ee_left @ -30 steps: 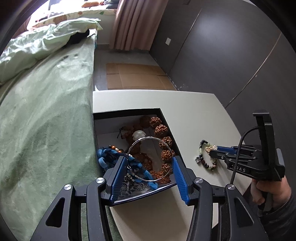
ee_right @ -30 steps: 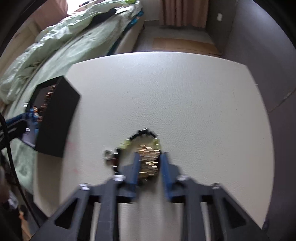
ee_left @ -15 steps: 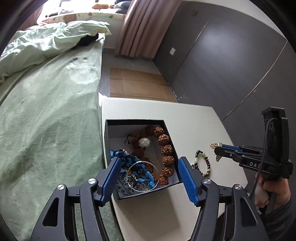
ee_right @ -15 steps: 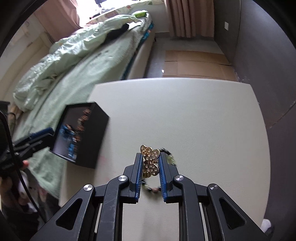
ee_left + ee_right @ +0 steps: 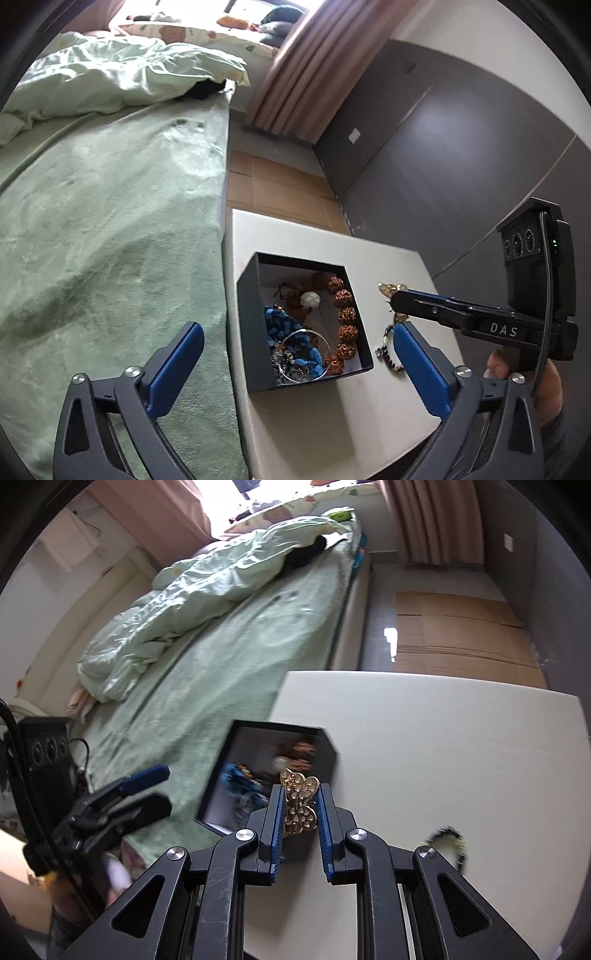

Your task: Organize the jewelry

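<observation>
A black jewelry box (image 5: pixel 255 354) stands at the white table's left edge, also seen in the right wrist view (image 5: pixel 327 751). It holds brown bead strands (image 5: pixel 345 317), a blue piece (image 5: pixel 291 334) and a silver bangle (image 5: pixel 303 355). My left gripper (image 5: pixel 295 365) is open and empty, raised above the box. My right gripper (image 5: pixel 300 808) is shut on a gold butterfly hair clip (image 5: pixel 301 801), held in the air just right of the box; the clip also shows in the left wrist view (image 5: pixel 389 290). A green-and-dark bead bracelet (image 5: pixel 386 349) lies on the table right of the box, and appears in the right wrist view (image 5: pixel 452 842).
The white table (image 5: pixel 443 746) stands beside a bed with a green blanket (image 5: pixel 110 229). Cardboard sheets (image 5: pixel 454 627) lie on the floor beyond. A grey wall (image 5: pixel 443 155) runs along the right.
My left gripper let go of the silver bangle into the box, opened wide and rose. My right gripper lifted the gold clip off the table and carried it left toward the box.
</observation>
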Available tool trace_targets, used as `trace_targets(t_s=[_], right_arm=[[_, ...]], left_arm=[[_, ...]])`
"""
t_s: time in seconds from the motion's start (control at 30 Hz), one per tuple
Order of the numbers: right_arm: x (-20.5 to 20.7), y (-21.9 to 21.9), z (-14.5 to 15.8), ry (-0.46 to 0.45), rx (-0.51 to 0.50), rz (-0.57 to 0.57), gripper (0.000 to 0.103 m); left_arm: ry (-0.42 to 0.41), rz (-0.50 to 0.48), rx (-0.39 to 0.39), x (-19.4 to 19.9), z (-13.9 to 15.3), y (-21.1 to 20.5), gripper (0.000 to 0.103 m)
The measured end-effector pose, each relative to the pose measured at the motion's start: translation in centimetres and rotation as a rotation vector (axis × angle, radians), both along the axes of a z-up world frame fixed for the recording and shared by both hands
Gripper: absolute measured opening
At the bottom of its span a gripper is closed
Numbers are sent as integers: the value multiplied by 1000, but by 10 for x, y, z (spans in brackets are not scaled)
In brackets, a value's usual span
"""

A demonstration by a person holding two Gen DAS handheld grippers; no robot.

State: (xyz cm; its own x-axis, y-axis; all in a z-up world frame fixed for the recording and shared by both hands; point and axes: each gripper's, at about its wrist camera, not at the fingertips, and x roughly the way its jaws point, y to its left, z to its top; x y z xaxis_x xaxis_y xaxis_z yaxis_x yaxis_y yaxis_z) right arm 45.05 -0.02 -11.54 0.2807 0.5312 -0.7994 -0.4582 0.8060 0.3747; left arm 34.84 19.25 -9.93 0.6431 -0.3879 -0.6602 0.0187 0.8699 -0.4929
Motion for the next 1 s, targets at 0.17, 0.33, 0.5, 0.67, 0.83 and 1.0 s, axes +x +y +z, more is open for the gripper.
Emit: trace_targets(t_s=[0.17, 0.33, 0.5, 0.67, 0.83, 1.0], right_arm=[[4, 20, 10, 15, 81, 12, 23], [1, 17, 18, 1, 127, -16, 77], [-6, -1, 17, -1, 113, -49, 77], [-16, -37, 18, -34, 72, -90, 77], [-26, -81, 7, -24, 37, -150, 77], [-37, -114, 0, -19, 22, -201, 77]], left_arm=[[-26, 76, -31, -10, 0, 15, 103], [-37, 159, 4, -15, -7, 14, 103], [-29, 158, 18, -14, -14, 5, 103], [-57, 112, 31, -17, -5, -11, 102], [-58, 51, 63, -15, 1, -37, 102], [-51, -35, 98, -12, 5, -73, 96]])
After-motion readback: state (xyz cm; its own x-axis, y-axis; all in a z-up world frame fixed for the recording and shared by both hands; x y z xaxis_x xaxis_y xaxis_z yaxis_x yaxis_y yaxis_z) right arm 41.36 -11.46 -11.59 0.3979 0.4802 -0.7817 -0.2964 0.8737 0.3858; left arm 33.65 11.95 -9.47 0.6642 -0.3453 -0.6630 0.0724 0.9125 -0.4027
